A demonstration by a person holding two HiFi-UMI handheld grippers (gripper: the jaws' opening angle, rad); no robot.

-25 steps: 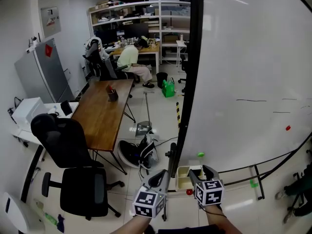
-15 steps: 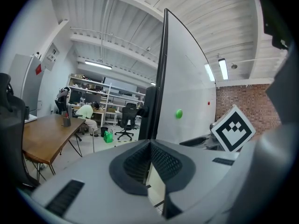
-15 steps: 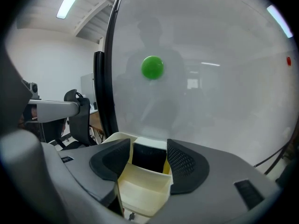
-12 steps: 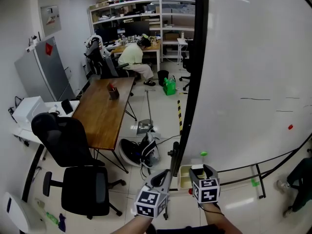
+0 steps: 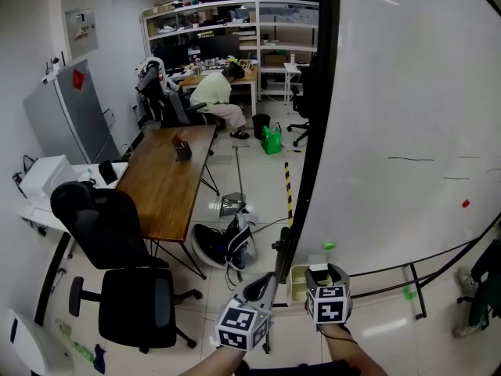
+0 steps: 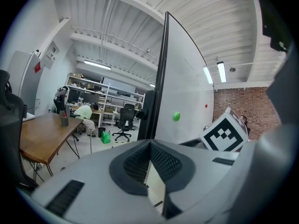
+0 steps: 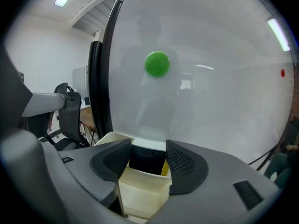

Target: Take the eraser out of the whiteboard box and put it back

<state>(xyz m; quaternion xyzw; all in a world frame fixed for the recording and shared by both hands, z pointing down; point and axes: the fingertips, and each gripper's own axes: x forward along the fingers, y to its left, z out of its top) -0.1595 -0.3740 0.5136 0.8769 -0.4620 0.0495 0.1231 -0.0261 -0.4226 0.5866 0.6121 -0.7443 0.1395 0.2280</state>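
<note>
The cream whiteboard box (image 5: 297, 283) hangs at the lower left corner of the whiteboard (image 5: 407, 116). In the right gripper view the box (image 7: 140, 190) sits right under the jaws, and a black eraser with a white top (image 7: 148, 157) stands in its far part. My right gripper (image 7: 148, 155) is open with the eraser showing in the gap at its fingertips; contact is unclear. In the head view my right gripper (image 5: 317, 272) hovers over the box. My left gripper (image 5: 262, 282) is shut and empty, just left of the box by the board's black frame.
A green magnet (image 7: 157, 63) sticks to the board above the box, and a red one (image 5: 465, 204) is farther right. To the left stand a black office chair (image 5: 117, 233) and a wooden table (image 5: 168, 178). A person (image 5: 215, 92) sits at the far desk. Clutter (image 5: 227, 245) lies on the floor.
My right gripper has edged left and closer over the box. The left gripper has hardly moved.
</note>
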